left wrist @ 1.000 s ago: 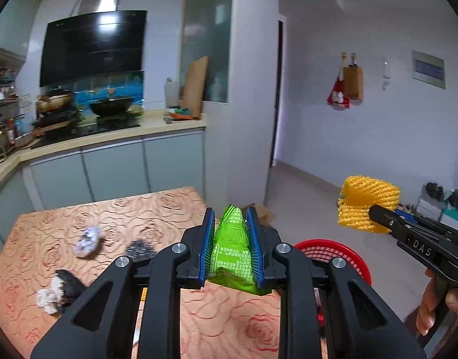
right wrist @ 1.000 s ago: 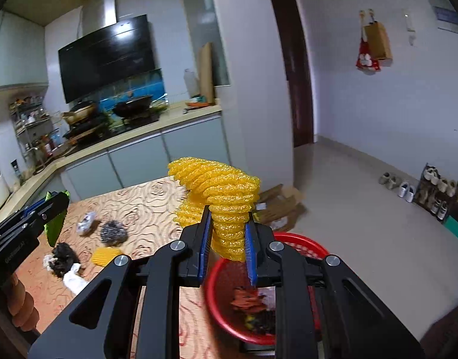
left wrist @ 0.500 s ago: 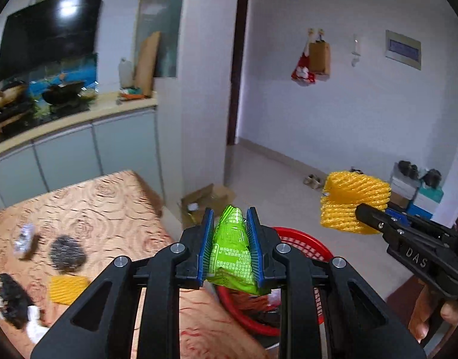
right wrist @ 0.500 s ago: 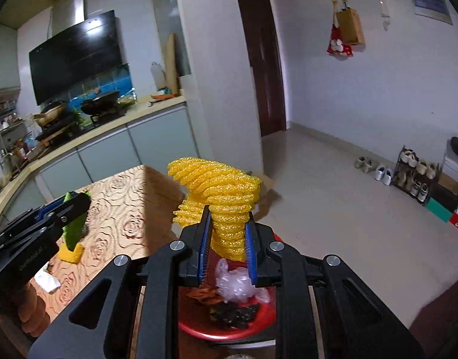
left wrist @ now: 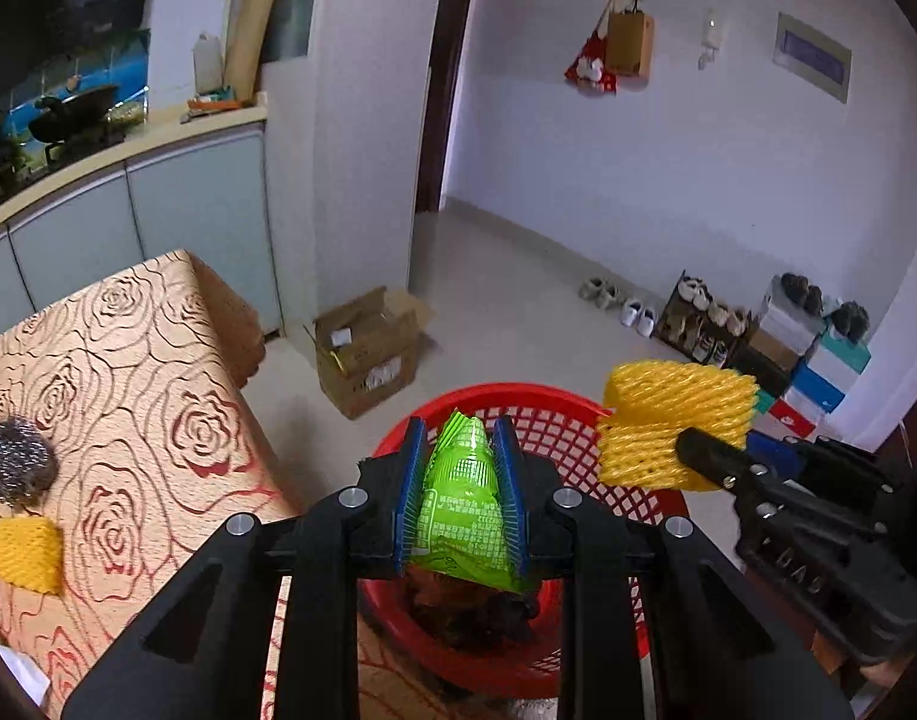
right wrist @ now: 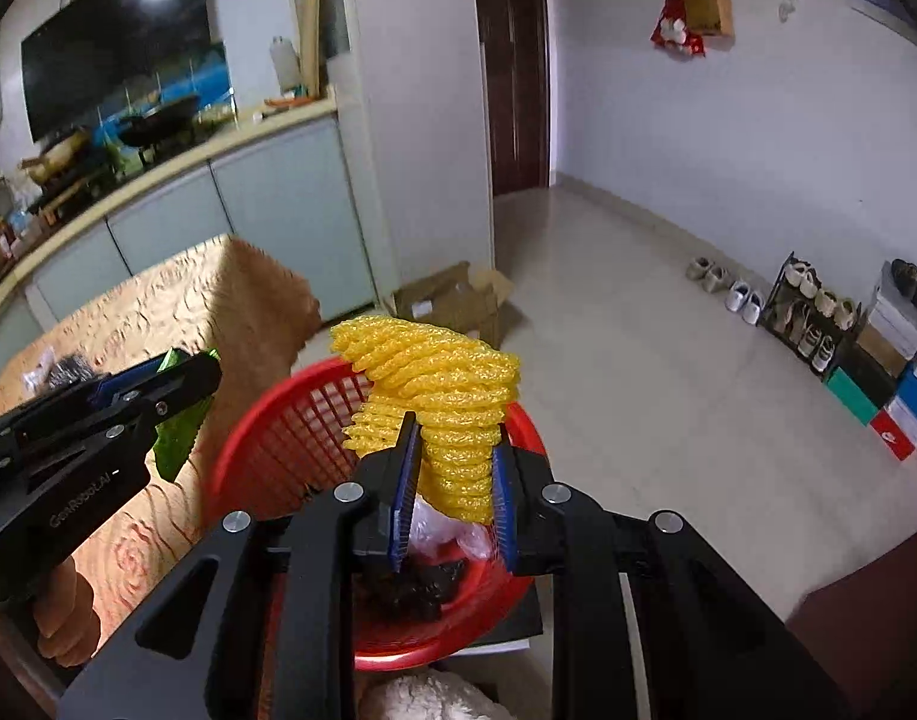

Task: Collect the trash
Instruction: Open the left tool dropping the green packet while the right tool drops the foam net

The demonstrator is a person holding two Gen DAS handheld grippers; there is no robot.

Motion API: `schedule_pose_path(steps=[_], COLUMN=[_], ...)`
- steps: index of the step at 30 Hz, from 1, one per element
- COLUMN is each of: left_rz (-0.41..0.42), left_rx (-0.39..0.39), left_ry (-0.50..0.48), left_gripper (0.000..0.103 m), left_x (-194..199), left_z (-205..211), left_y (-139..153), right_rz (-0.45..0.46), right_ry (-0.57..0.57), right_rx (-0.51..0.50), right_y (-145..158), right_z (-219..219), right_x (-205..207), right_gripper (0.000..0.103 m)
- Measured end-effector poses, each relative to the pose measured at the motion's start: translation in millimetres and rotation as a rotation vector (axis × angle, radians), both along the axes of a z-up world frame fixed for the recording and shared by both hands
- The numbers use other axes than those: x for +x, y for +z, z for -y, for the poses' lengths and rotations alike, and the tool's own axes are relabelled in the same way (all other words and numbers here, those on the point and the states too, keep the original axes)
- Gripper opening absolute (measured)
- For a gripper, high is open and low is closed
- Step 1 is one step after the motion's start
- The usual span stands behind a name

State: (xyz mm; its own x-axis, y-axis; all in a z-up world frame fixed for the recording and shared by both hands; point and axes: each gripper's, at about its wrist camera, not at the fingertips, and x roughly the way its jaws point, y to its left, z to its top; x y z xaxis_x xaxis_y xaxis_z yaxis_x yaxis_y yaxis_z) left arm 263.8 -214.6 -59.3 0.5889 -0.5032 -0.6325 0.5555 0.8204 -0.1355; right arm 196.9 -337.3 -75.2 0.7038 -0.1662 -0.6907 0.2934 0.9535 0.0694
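Note:
My left gripper (left wrist: 458, 429) is shut on a green snack wrapper (left wrist: 464, 498), which hangs over the near side of a red mesh basket (left wrist: 518, 391). My right gripper (right wrist: 455, 429) is shut on a yellow foam fruit net (right wrist: 440, 372) above the same basket (right wrist: 266, 420). Dark scraps (right wrist: 422, 588) and a clear plastic wad (right wrist: 440, 531) lie in the basket. In the left wrist view the right gripper (left wrist: 692, 441) and its net (left wrist: 674, 420) hover by the basket's right rim. The right wrist view shows the left gripper (right wrist: 188, 372) and wrapper (right wrist: 179, 438) at the basket's left edge.
The table with the orange rose cloth (left wrist: 128, 360) stands left of the basket, carrying a steel scourer (left wrist: 20, 468) and a small yellow foam piece (left wrist: 26, 552). An open cardboard box (left wrist: 368, 348) sits on the floor beyond. Shoe racks and boxes (left wrist: 704, 324) line the right wall.
Both grippers have swung right and sunk from beside the table to just above the red basket. Each still holds its piece of trash; the basket now fills the lower middle of both views.

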Motion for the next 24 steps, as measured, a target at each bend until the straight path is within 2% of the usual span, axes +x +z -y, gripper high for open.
schedule_pose_path(steps=[3,10,18,24], left_rz=[-0.006,-0.015,0.007,0.024], left_rx=[0.008,-0.013,-0.023,-0.038], left_ry=[-0.012,-0.009,-0.018,-0.008], left_gripper=[0.022,0.034,0.045,0.048], left_x=[2.7,4.6,-3.4,-7.7], left_z=[4.7,2.9,0.0,-6.1], left_y=[-3.2,-3.0,4.6,13.3], right_rz=[-0.021,-0.028,-0.010,0.006], right_ry=[0.004,0.010,0.009,0.001], right_rx=[-0.001,0.013,0.037,0.041], right_y=[-6.7,-11.4,-10.1,-6.5], right_z=[-1.2,-0.7,0.5,0.7], right_x=[3.5,5.0,1.0,-4.3], right_gripper=[0.021,0.027,0.044,0.045])
